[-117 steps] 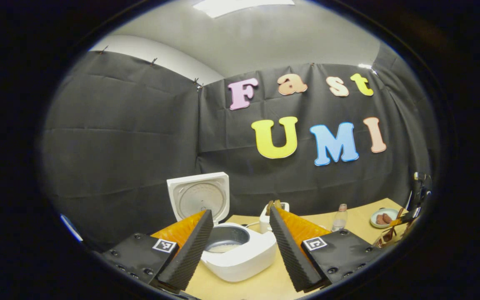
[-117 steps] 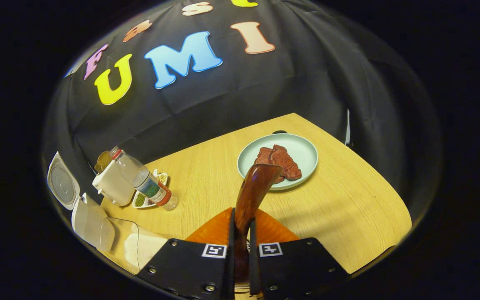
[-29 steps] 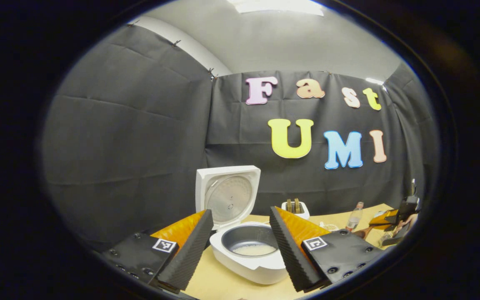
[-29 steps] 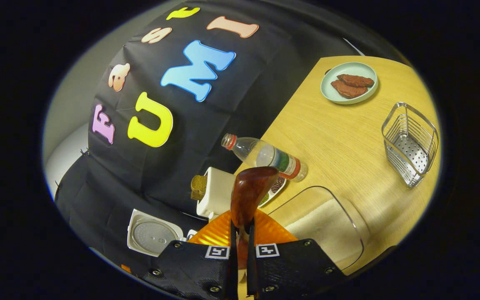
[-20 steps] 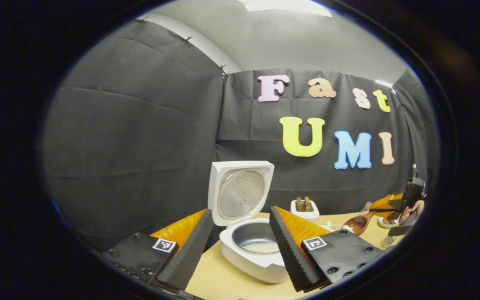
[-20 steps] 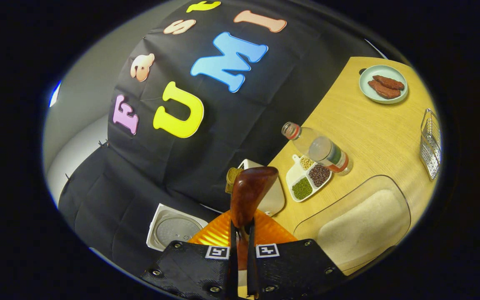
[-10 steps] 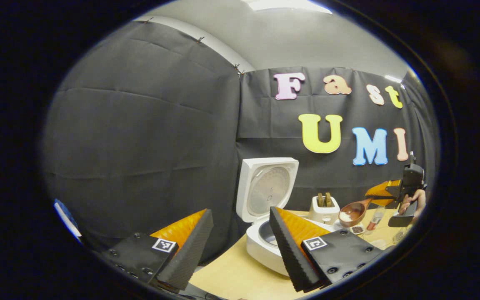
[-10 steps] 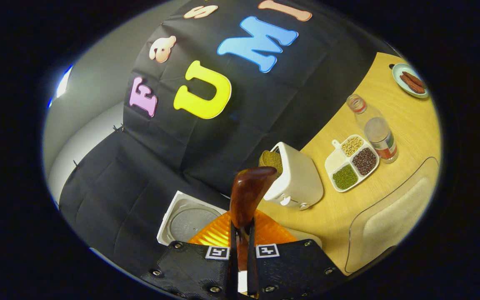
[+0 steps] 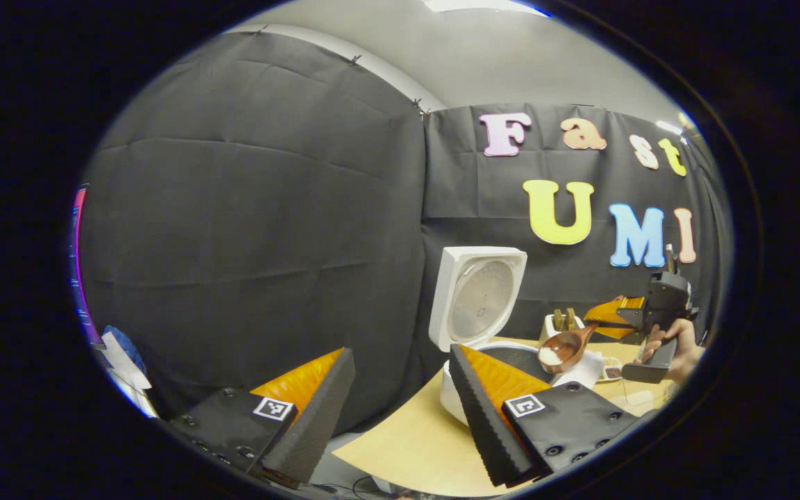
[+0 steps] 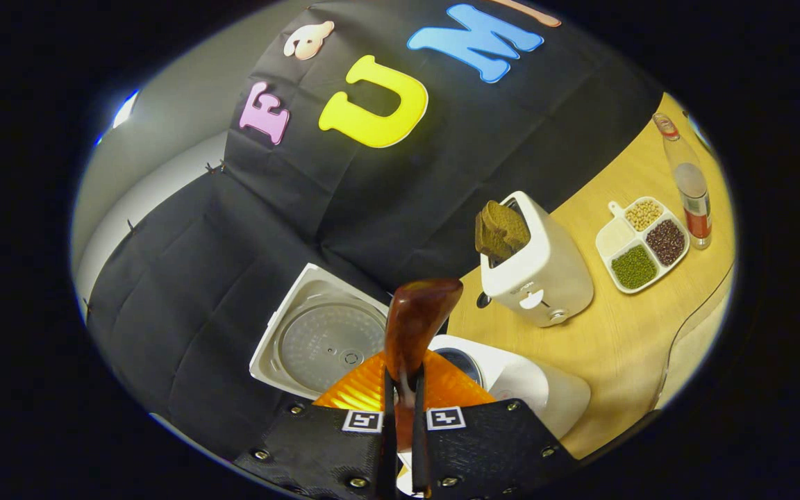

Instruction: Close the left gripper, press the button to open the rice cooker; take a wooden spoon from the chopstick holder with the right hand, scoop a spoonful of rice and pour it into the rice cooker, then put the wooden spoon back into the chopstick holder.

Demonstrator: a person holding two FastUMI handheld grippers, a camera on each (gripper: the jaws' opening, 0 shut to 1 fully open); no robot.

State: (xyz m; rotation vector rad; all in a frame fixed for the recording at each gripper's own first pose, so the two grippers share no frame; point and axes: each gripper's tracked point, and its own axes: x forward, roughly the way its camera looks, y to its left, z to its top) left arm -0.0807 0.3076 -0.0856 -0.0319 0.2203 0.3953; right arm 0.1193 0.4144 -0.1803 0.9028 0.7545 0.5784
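Note:
The white rice cooker (image 9: 478, 298) stands open with its lid upright; its inner pot (image 9: 514, 353) is partly hidden behind one finger of my left gripper (image 9: 400, 351), which is open, holds nothing and hangs short of the cooker. My right gripper (image 10: 401, 389) is shut on the handle of the wooden spoon (image 10: 415, 319). In the left gripper view the spoon's bowl (image 9: 558, 351) carries white rice and hovers over the pot's right rim, held by the right gripper (image 9: 598, 319) and a hand (image 9: 683, 347). In the right gripper view, the cooker lid (image 10: 327, 340) and body (image 10: 539, 385) lie just below the spoon.
A white toaster (image 10: 542, 271) holding dark bread (image 10: 501, 229) stands behind the cooker on the wooden table (image 10: 601, 326). A divided dish of beans (image 10: 643, 243), a bottle (image 10: 688, 180) and the edge of a clear rice container (image 10: 698, 333) lie farther right.
My right gripper has carried the spoon, now with rice, leftward from the clear container to above the cooker. The left gripper has swung left, so the cooker sits farther right in its view.

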